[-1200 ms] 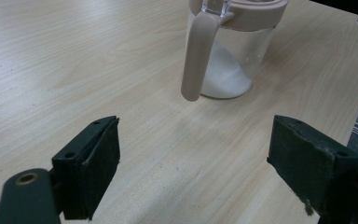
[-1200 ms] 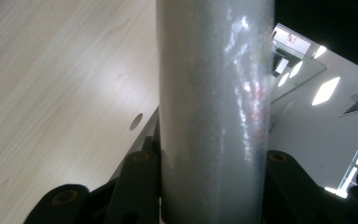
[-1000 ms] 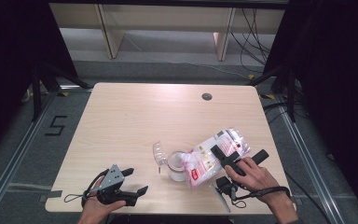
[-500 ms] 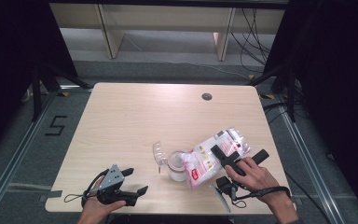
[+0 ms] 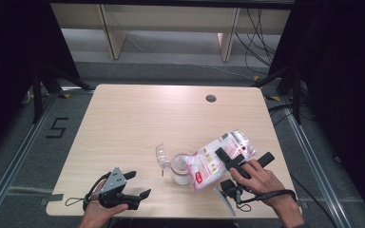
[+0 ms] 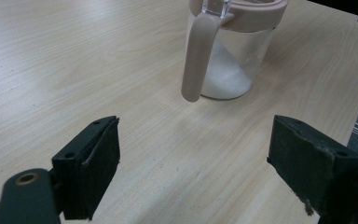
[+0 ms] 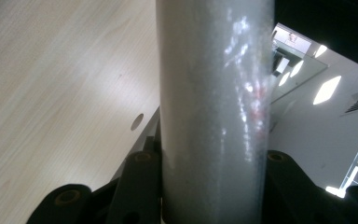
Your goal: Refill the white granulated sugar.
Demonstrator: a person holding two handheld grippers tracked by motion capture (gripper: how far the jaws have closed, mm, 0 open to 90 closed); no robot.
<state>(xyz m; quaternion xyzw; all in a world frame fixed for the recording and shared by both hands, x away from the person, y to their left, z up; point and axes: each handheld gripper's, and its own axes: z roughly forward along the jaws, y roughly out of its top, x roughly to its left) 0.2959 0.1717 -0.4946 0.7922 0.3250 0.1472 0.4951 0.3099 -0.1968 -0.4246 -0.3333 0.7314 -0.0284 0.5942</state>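
right tongs (image 5: pixel 229 159) clamp a white bag (image 5: pixel 218 159) above the pale wood table (image 5: pixel 138 123); left tongs (image 5: pixel 138 184) gape apart.

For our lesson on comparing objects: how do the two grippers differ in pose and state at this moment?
The left gripper lies low by the table's near edge with its jaws wide apart and nothing between them; the right gripper is raised and clamps a tilted bag over the jar. The left gripper points toward the jar from a distance; the right gripper is close to it. Both are black, hand-held and two-jawed.
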